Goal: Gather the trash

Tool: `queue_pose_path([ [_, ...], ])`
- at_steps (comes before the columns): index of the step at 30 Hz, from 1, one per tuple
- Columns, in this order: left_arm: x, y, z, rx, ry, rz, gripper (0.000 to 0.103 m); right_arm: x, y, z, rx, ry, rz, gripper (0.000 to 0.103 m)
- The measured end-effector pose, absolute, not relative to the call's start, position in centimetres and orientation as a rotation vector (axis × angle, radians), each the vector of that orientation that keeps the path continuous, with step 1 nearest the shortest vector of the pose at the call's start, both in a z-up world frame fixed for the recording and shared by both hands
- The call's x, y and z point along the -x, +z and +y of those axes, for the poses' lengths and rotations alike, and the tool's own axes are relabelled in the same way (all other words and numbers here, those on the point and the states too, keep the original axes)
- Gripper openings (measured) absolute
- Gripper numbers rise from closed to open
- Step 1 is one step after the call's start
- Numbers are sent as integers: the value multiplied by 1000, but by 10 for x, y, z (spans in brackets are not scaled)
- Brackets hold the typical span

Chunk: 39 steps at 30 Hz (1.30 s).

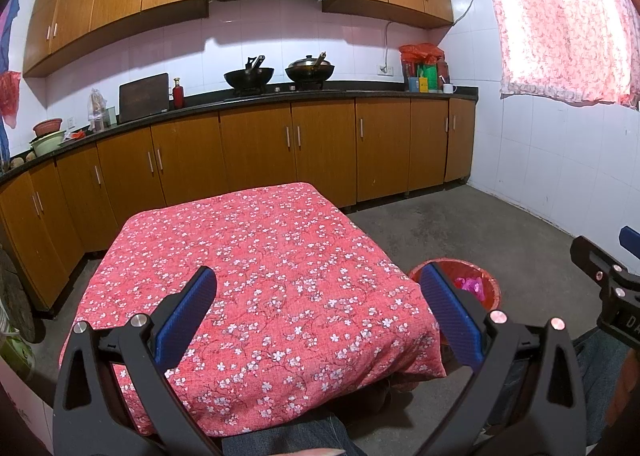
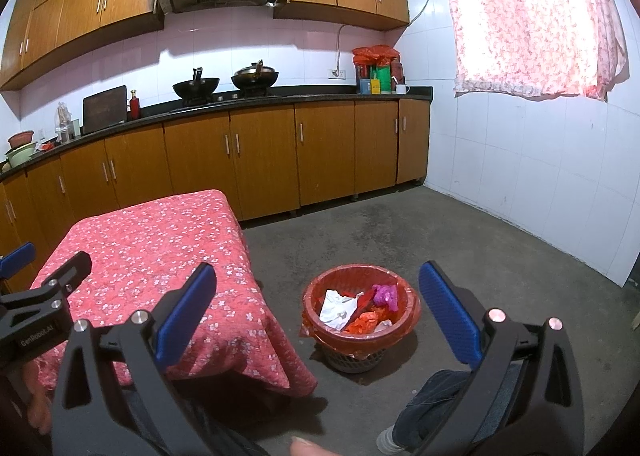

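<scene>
- Now I hold the left tool over the low worktop with the red cloth of small white flowers; its blue pads are spread wide and nothing is between them.
- I see no trash on the cloth, so I judge that the collecting is nearly finished or finished.
- My right tool is also spread and empty, and it hangs above the grey concrete floor, looking down at the round plastic basket lined with a red bag.
- That basket stands on the floor just beside the worktop corner, I think so that each piece has a short way to go.
- Inside it lie crumpled white paper, a pink plastic scrap and orange wrappers.
- Both tools stay apart from each other, so they do not collide.
</scene>
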<state>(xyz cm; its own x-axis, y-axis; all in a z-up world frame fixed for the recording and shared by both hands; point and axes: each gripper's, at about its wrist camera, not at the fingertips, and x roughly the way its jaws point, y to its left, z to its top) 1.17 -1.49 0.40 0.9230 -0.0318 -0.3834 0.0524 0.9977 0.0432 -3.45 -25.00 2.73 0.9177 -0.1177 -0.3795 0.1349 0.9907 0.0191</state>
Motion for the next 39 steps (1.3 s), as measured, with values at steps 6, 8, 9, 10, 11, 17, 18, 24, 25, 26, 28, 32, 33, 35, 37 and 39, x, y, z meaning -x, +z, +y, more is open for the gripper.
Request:
queue_pose_path([
  [6, -13, 9, -16, -49, -44, 393, 101, 34, 28, -246, -48, -126, 389, 99],
  [8, -13, 8, -15, -48, -44, 392, 101, 34, 28, -246, -48, -126, 388, 99],
  [9, -13, 8, -15, -49, -44, 391, 101, 34, 28, -246, -48, -126, 389, 99],
  [10, -13, 8, -15, -49, -44, 391, 101, 34, 28, -244, -49, -123, 389, 99],
  [11, -13, 9, -15, -48, -43, 391, 101, 34, 29, -245, -50, -120, 390, 99],
  [17, -13, 10, -14, -44, -39, 392, 101, 33, 29, -242, -51, -112, 391, 99],
  [18, -13, 10, -14, -44, -39, 391, 101, 33, 29, -241, -53, -111, 392, 99],
  [24, -13, 9, -13, -43, -38, 391, 101, 33, 28, -240, -56, -110, 393, 99],
  [25, -13, 9, -13, -43, -39, 391, 101, 33, 28, -239, -55, -109, 392, 99],
  [26, -13, 9, -13, -44, -38, 390, 101, 33, 28, -240, -55, -108, 392, 99],
  [28, -12, 9, -13, -45, -32, 388, 101, 32, 28, -240, -55, -105, 391, 99],
  [32, -12, 10, -12, -41, -28, 382, 101, 33, 28, -239, -56, -107, 390, 99],
  [33, -12, 9, -12, -40, -28, 383, 101, 33, 28, -240, -56, -106, 389, 99],
  [35, -13, 10, -12, -38, -28, 384, 101, 32, 28, -238, -56, -105, 388, 99],
  [37, -12, 10, -11, -38, -29, 383, 101, 32, 28, -239, -56, -104, 389, 99],
  [39, -12, 9, -11, -37, -28, 383, 101, 32, 28, -239, -55, -103, 389, 99],
])
